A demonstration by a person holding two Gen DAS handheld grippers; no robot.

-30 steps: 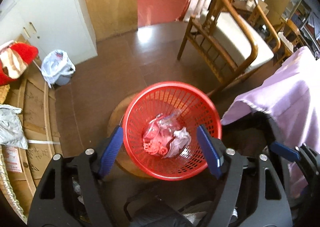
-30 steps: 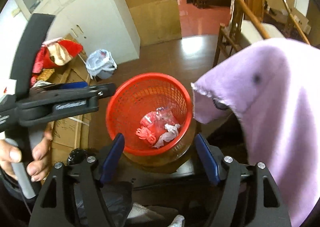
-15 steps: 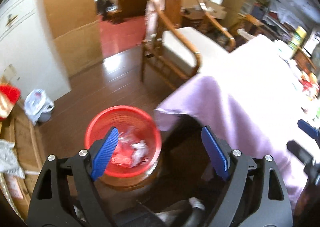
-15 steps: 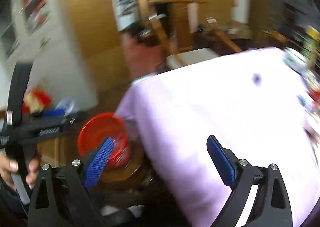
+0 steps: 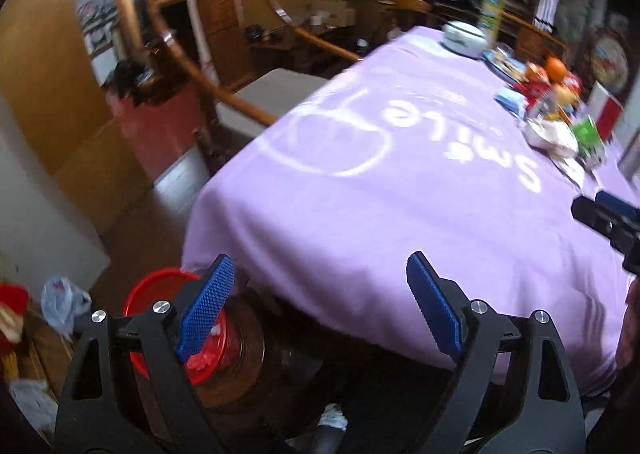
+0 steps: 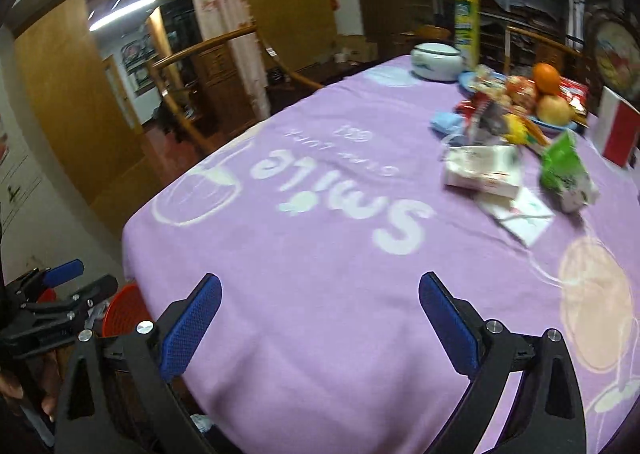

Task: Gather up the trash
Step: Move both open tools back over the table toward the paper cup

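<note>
A red mesh trash basket (image 5: 148, 302) with wrappers inside stands on a stool at the table's left corner; it also shows in the right wrist view (image 6: 124, 312). Trash lies on the purple tablecloth (image 6: 328, 246) at the far right: a white crumpled packet (image 6: 482, 170), a green carton (image 6: 566, 172) and flat white paper (image 6: 520, 214). My left gripper (image 5: 316, 314) is open and empty over the table's near edge. My right gripper (image 6: 318, 328) is open and empty over the cloth, well short of the trash.
A fruit plate (image 6: 536, 102) with an orange, a white lidded bowl (image 6: 436, 62), a yellow canister (image 6: 466, 22) and a red-and-white box (image 6: 616, 130) stand at the back of the table. A wooden chair (image 5: 240, 94) stands on the left.
Both grippers have swung up and to the right, away from the red basket and over the purple table. The trash on the table has come into view.
</note>
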